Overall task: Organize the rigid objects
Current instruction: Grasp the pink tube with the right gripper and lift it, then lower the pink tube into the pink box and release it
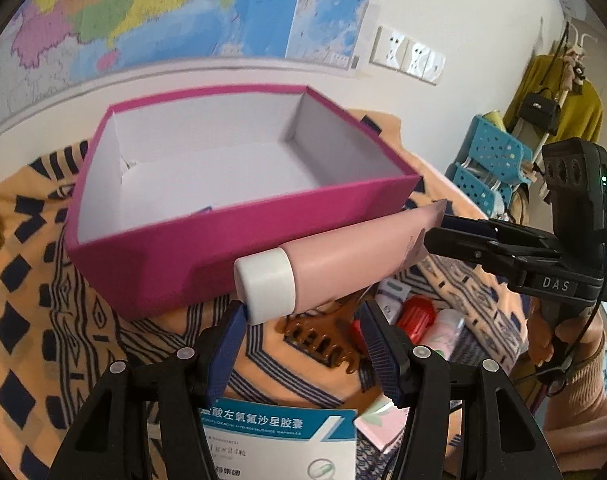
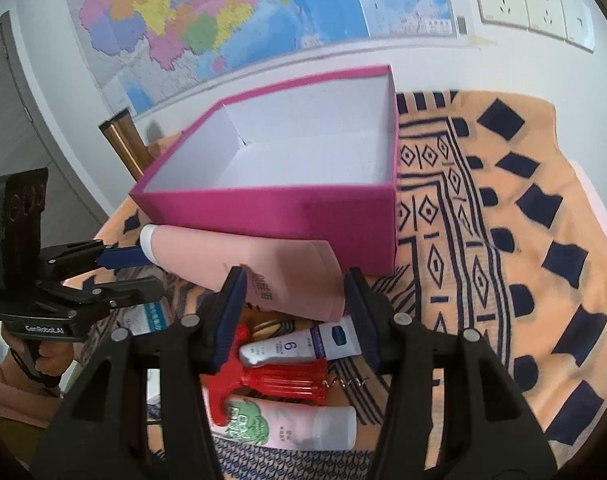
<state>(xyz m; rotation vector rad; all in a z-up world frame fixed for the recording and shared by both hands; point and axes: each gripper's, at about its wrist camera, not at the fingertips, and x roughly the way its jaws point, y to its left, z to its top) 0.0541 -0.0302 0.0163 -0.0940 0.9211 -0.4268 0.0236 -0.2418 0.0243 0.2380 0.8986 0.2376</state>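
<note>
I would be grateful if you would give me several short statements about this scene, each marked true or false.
1. The pink tube is carried by both grippers at once. True: the left gripper holds its white-capped end, the right gripper its flat crimped end.
2. The magenta box has its lid on. False: it is open on top, its white inside showing.
3. A brown hair claw clip lies on the patterned cloth. True.
4. The pink tube rests inside the box. False: it is held in front of the box's near wall.
5. The red corkscrew is in a gripper. False: it lies on the cloth among small tubes.
</note>
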